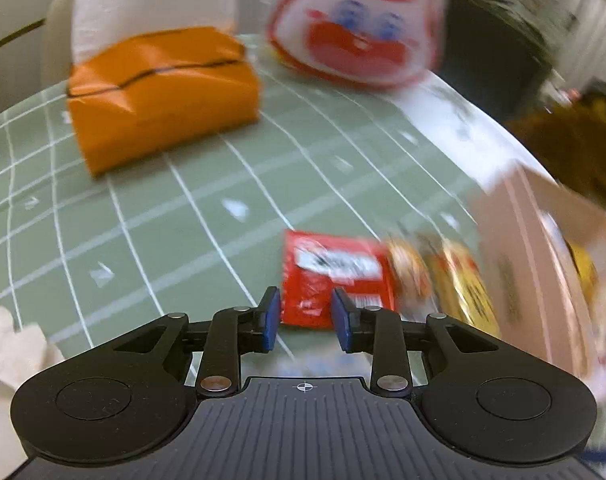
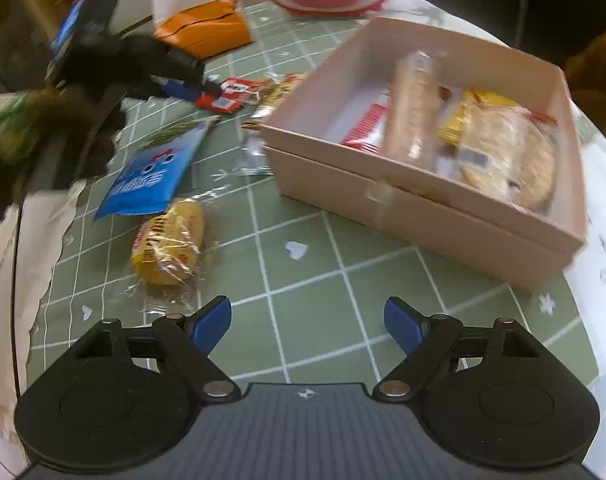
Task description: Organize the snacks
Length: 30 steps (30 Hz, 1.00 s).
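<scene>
My left gripper (image 1: 306,302) hovers low over a red snack packet (image 1: 335,276) lying flat on the green grid mat (image 1: 207,216). Its jaws stand a little apart, and the packet's near edge shows in the gap with the pads not pressing it. Beside the packet lie gold-wrapped snacks (image 1: 463,292). My right gripper (image 2: 307,306) is open wide over bare mat with nothing between its fingers. A yellow wrapped cake (image 2: 169,244) and a blue packet (image 2: 151,172) lie to its left. The pink box (image 2: 403,208) on the right holds several snacks, including a cracker roll (image 2: 411,108).
An orange pouch (image 1: 163,96) and a white-and-red cartoon bag (image 1: 359,28) sit at the far side of the round table. The left gripper (image 2: 179,88) and its dark sleeve cross the right wrist view's upper left. White paper (image 2: 31,248) lies at the left edge.
</scene>
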Motion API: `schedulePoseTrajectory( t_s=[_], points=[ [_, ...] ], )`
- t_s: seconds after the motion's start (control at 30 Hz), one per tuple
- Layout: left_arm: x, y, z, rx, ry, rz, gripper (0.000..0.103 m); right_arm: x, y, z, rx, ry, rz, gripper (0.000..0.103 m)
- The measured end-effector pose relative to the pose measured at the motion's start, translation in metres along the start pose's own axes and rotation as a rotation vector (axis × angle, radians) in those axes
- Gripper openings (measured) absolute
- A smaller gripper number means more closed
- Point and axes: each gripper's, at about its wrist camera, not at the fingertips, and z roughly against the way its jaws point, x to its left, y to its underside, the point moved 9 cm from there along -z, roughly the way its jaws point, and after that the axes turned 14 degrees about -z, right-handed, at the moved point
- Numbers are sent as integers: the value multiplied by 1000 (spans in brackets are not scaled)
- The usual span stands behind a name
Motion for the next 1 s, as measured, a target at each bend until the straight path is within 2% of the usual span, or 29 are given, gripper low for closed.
schedulePoseTrajectory(
  t_s=[0.07,0.17,0.27,0.33,0.4,0.5,0.57,0.63,0.77,0.8,0.83,0.9,0.93,1.0],
  points=[
    [-8,13,8,7,40,8,29,1,-1,4,-9,-2,-8,84],
    [-9,34,24,-6,122,108,27,21,-22,15,-55,-10,44,84],
    [-3,47,54,-64,73,170,27,54,-62,25,-73,-61,85,84],
    [4,56,74,-85,47,251,28,79,-96,18,-40,-69,100,88],
    [7,64,87,-96,67,312,28,105,-126,-5,12,-84,104,89],
    [4,77,102,-79,68,336,28,135,-152,-48,51,-75,136,89],
    [-2,93,112,-56,80,343,28,149,-153,-82,113,-54,171,89],
    [-5,107,123,-47,98,353,28,155,-145,-110,158,8,207,89],
    [-10,133,141,-35,101,361,27,150,-140,-142,158,161,269,90],
    [-10,138,144,-34,104,367,27,147,-144,-149,150,183,272,98],
    [-10,143,146,-33,107,372,28,145,-145,-151,144,186,261,103],
    [-11,151,146,-26,109,378,28,141,-146,-151,141,154,209,103],
    [-10,154,146,-21,108,380,28,141,-145,-149,134,153,204,100],
    [-11,158,144,-8,106,386,28,145,-142,-142,116,150,215,87]
  ],
)
